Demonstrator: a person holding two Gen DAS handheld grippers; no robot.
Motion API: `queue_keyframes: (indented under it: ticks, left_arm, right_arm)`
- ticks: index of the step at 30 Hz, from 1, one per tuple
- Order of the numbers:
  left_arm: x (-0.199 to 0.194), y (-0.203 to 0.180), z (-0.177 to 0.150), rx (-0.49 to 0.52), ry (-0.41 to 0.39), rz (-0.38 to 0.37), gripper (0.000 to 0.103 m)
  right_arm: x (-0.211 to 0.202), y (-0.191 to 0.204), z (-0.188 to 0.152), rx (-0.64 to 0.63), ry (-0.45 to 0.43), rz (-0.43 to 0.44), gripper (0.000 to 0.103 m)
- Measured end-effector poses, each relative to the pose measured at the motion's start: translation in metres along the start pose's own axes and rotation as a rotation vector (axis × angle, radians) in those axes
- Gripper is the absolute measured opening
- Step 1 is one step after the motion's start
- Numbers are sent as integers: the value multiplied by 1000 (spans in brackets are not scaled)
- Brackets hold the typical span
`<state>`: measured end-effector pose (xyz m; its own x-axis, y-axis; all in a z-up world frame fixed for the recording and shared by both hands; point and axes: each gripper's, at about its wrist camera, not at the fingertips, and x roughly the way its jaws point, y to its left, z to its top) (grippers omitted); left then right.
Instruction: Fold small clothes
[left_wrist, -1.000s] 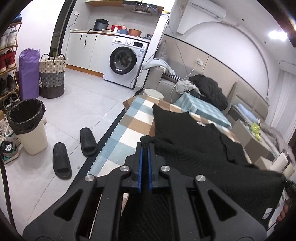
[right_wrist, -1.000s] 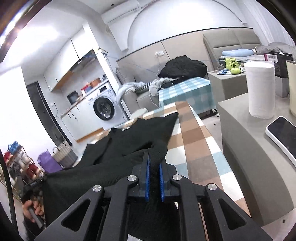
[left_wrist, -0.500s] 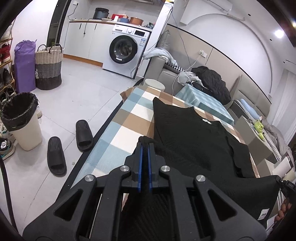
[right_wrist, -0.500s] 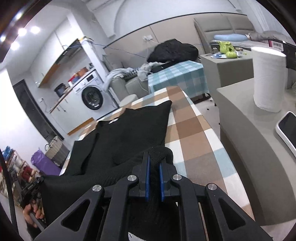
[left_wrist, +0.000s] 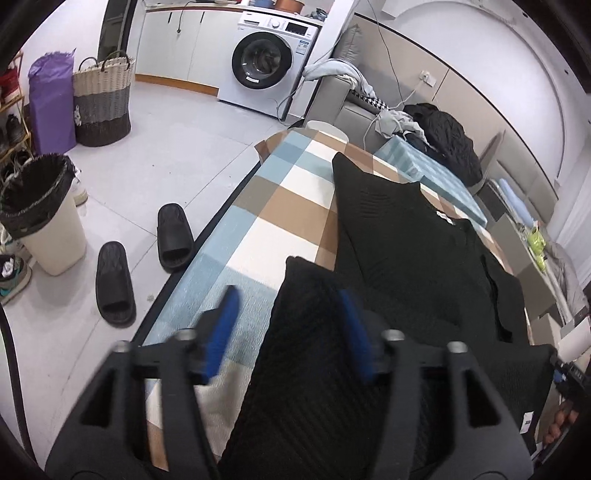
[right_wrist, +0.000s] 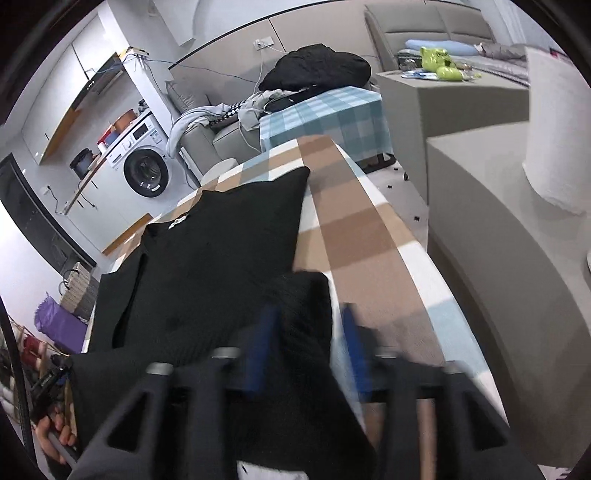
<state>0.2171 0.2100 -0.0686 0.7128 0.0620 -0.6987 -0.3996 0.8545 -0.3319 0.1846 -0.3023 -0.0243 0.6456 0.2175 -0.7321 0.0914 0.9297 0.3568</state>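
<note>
Lying spread on the checked desk (left_wrist: 280, 206), a black garment (left_wrist: 413, 251) is seen with its near hem folded up over itself. The left hand-held gripper (left_wrist: 291, 332) is held with its blue pads well apart, having just been opening; a hem corner lies between them, and the right pad (left_wrist: 354, 332) seems to brush the cloth, though blur makes this uncertain. No grip on the cloth is shown. In the right wrist view the right hand-held gripper (right_wrist: 306, 347) is likewise parted, its jaws just opened, with the other hem corner (right_wrist: 306, 295) loose between the blurred pads. The garment (right_wrist: 221, 251) is stretched away from both grippers toward the far end of the desk (right_wrist: 369, 236), a white label (right_wrist: 177, 221) showing at its neck. Two black slippers (left_wrist: 144, 258) are seen on the floor beside the desk, near a lined bin (left_wrist: 40, 210)
</note>
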Motion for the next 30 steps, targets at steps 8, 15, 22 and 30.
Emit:
queue_keyframes:
  ticks: [8,15,22,30]
  left_arm:
    - [26,-14,-4,32,76,-17,46]
    - [37,-30,-7,127,105,-18,8]
    - [21,-30,-20,156,116,-34,8]
    - [-10,-17,-31,140,81,-43,8]
  right_arm:
    - [31,11,-12,-82,125,55,55]
    - [42,27,-15,-152,131,28,22]
    - [31,25,-24,-160,148,29,19]
    - [5,20,-38,-168,158,24,19]
